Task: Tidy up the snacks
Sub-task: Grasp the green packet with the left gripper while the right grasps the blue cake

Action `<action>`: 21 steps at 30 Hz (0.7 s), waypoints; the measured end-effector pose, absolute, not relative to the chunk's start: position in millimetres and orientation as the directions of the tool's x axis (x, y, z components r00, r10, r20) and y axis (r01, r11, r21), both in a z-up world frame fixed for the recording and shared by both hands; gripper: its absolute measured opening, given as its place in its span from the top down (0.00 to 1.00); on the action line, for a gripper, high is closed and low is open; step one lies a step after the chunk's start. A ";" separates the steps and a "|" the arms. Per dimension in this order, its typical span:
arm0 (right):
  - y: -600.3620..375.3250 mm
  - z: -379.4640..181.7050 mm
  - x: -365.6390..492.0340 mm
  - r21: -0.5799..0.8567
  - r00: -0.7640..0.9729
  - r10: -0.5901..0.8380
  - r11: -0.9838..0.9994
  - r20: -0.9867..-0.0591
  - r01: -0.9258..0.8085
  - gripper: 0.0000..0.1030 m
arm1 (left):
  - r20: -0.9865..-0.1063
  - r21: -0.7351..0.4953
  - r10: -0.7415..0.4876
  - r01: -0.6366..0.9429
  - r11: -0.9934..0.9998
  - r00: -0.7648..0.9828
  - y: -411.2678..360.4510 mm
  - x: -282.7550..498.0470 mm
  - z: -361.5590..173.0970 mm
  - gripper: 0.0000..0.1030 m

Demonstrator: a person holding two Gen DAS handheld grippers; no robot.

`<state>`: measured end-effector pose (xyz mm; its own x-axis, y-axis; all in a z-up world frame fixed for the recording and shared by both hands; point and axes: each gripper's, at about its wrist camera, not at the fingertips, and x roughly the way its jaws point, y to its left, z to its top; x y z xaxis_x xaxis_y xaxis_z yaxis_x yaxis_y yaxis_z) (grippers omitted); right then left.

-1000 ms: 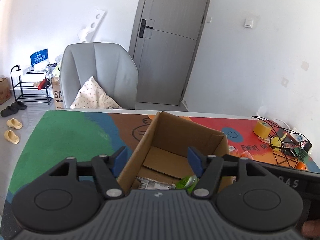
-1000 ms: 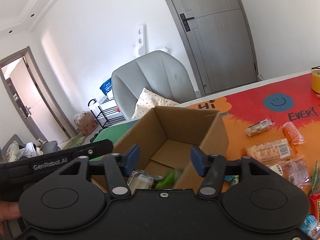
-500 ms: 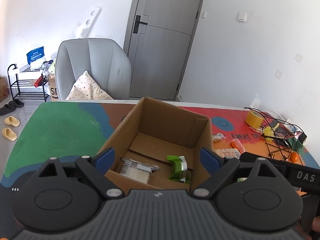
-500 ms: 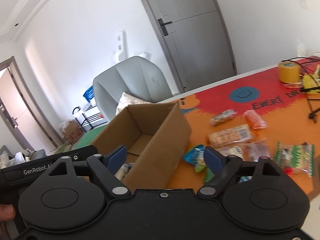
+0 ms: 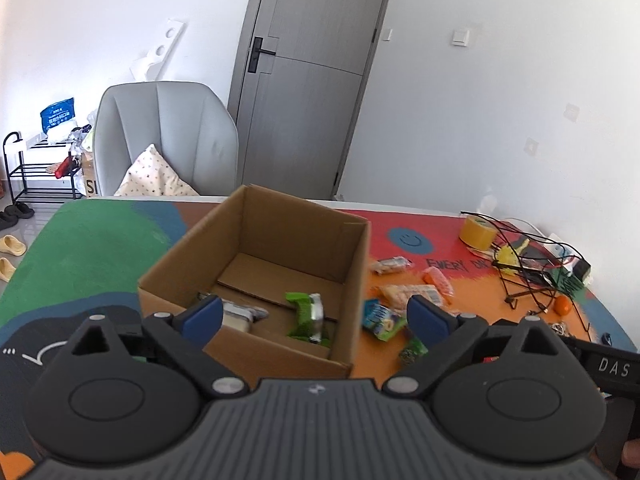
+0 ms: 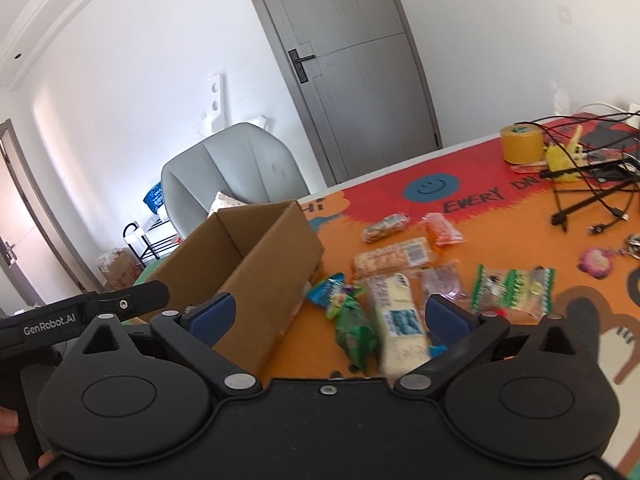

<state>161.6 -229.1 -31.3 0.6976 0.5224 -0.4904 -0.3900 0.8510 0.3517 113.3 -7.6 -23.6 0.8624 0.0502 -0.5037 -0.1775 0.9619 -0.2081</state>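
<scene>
Snacks lie in two groups on the counter [image 5: 100, 248]: some already inside the cardboard box [image 5: 256, 276], the rest loose to its right.

Layout, left to right:
- The cardboard box stands open-topped on the counter. Inside it lie a pale wrapped snack [image 5: 238, 316] and a green packet [image 5: 306, 316].
- The left gripper [image 5: 316, 316] hovers at the near edge of the box. Its jaws are opening, nearly full width, with nothing gripped between them.
- The right gripper [image 6: 328, 314] is aimed at the loose pile just beside the box's right wall. Its jaws are opening to full width and grip nothing; a dark green packet [image 6: 354, 334] and a long pale packet [image 6: 396, 328] lie on the counter in the gap ahead of them.
- Further right lie a green-and-white packet [image 6: 514, 286], an orange packet [image 6: 442, 228] and several more wrapped snacks.
- A yellow tape roll [image 6: 522, 144] and tangled cables [image 6: 592, 184] occupy the far right and are not part of the task.

Current step, as judged: both grippers are empty between a drop into the box and the next pick.

Next move: lower one gripper onto a single loose packet, centre it between the fingers, then close. The packets overlap, so a grasp may catch two.
</scene>
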 end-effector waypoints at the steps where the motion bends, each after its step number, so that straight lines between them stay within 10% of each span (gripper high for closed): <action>1: -233.2 -32.7 159.7 0.350 0.700 0.519 0.853 -0.491 -0.387 0.00 | -0.505 -0.208 0.042 -0.169 0.963 0.862 -11.5 112.2 -24.2 0.05; 21: -281.2 -63.1 141.3 0.329 0.705 0.465 0.884 -0.536 -0.333 0.02 | -0.527 -0.256 -0.079 -0.069 0.964 0.846 -67.4 107.9 -46.8 0.05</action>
<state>141.3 -281.2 -63.1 0.7047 0.4651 -0.5358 -0.3327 0.8836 0.3294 107.9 -67.4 -46.8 0.8463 -0.0793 -0.5268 -0.0689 0.9643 -0.2558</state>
